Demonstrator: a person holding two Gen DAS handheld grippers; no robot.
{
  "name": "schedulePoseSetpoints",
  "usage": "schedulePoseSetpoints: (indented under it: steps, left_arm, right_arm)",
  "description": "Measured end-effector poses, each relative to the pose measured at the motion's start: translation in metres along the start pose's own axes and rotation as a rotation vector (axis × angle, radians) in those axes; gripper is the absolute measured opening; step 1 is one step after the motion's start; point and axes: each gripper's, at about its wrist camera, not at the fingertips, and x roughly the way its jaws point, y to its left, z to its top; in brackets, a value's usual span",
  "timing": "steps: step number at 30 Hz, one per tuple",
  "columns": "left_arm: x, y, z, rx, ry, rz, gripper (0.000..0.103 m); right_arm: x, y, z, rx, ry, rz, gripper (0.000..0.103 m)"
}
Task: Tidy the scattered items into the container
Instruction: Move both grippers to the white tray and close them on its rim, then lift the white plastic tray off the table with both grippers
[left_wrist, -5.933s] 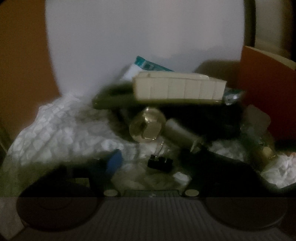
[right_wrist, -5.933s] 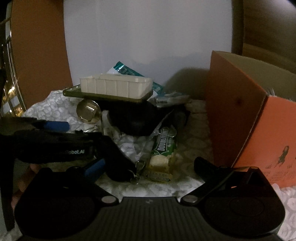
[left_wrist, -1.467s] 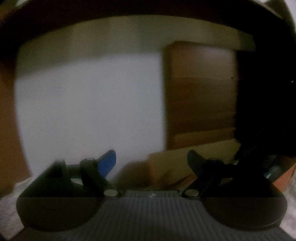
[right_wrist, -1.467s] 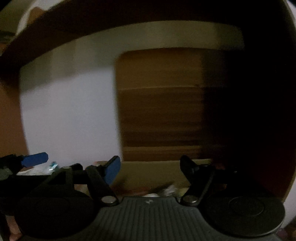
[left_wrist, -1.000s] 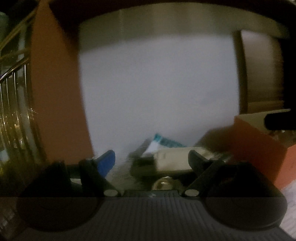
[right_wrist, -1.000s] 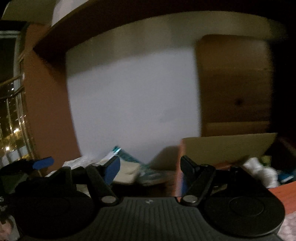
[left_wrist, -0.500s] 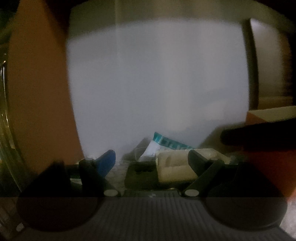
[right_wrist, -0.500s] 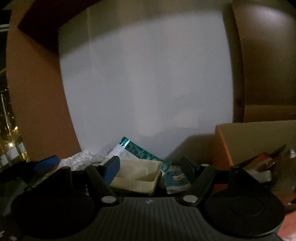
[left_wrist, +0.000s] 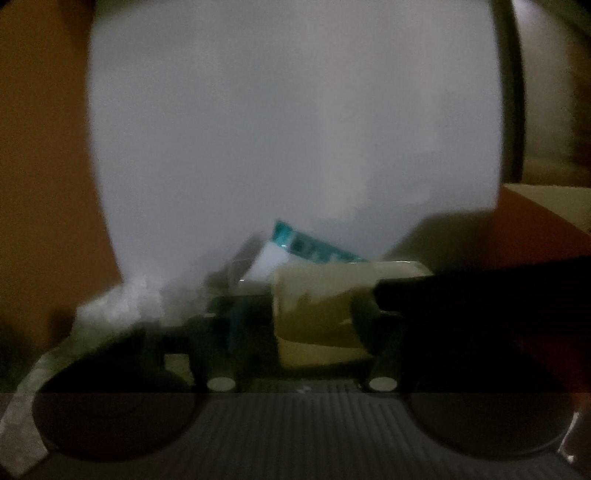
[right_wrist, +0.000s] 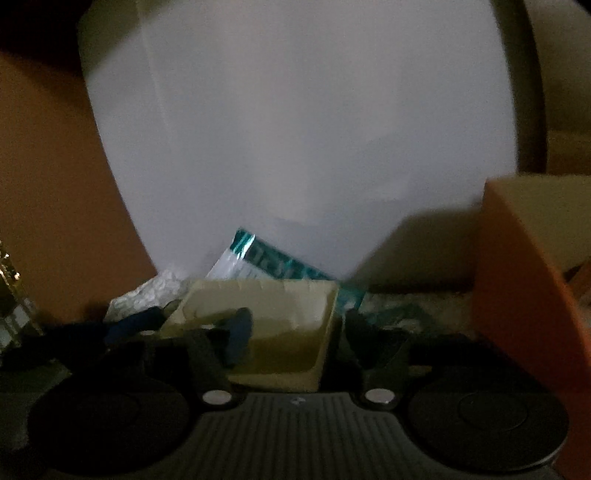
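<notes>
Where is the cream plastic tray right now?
The cream plastic tray sits low and centre in both wrist views, just ahead of the right tongs, with the teal packet behind it and the orange box off to its right.

Cream plastic tray (right_wrist: 280, 325). Teal-and-white foil packet (right_wrist: 273, 264). Orange cardboard box (right_wrist: 517, 295). White patterned cloth (left_wrist: 122, 306). Blue finger pad (right_wrist: 238, 338). Pale grey wall (right_wrist: 295, 129).

A cream-white shallow plastic tray (right_wrist: 280, 325) is seen lying open side up atop the pile. Behind it, a teal-and-white foil packet (right_wrist: 273, 264) is propped tilted, and the orange cardboard box (right_wrist: 524, 280) stands at the right.
</notes>
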Motion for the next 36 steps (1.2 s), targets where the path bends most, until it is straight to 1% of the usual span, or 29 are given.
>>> schedulePoseSetpoints:
  steps: [1,2,3,4,5,6,8,9,10,11,14,25,36]
  left_arm:
    - [-0.003,-0.001,-0.002,-0.001,0.002,-0.003,0.044]
    - [-0.005,-0.002,-0.003,-0.006,0.005,0.000,0.040]
    - [-0.006,-0.001,-0.005,-0.013,0.007,0.002,0.034]
    - [-0.006,0.000,-0.006,-0.025,0.011,0.001,0.030]
    - [-0.006,0.002,-0.006,-0.036,0.016,-0.004,0.024]
    - [-0.006,0.003,-0.006,-0.047,0.017,-0.007,0.018]
    - [-0.005,0.008,-0.006,-0.072,0.024,-0.018,0.015]
    - [-0.003,0.010,-0.007,-0.078,0.026,-0.019,0.013]
    - [-0.001,0.011,-0.008,-0.080,0.025,-0.006,0.006]
    - [-0.001,0.011,-0.008,-0.082,0.022,0.016,0.004]
    - [0.001,0.017,-0.007,-0.103,0.031,0.011,0.004]
    - [-0.001,0.020,-0.009,-0.108,0.027,0.013,0.004]
    - [-0.011,0.025,-0.005,-0.130,-0.006,0.003,0.004]
  right_arm:
    - [0.000,-0.002,-0.001,0.009,0.007,0.014,0.044]
    - [0.000,-0.003,-0.001,0.019,0.012,0.027,0.043]
    - [-0.001,-0.004,-0.001,0.025,0.016,0.035,0.043]
    - [-0.001,-0.006,-0.001,0.033,0.017,0.040,0.041]
    - [-0.002,-0.009,-0.001,0.042,0.018,0.040,0.037]
    - [-0.003,-0.012,-0.002,0.050,0.018,0.036,0.036]
    - [-0.006,-0.016,-0.003,0.063,0.014,0.032,0.030]
    - [-0.008,-0.017,-0.003,0.065,0.013,0.032,0.030]
    - [-0.009,-0.016,-0.004,0.062,0.008,0.029,0.029]
    - [-0.010,-0.014,-0.003,0.057,0.006,0.024,0.029]
    - [-0.012,-0.012,-0.003,0.051,-0.001,0.024,0.028]
    - [-0.018,-0.004,-0.003,0.025,-0.026,0.002,0.025]
    - [-0.028,0.000,0.001,0.012,-0.057,0.006,0.024]
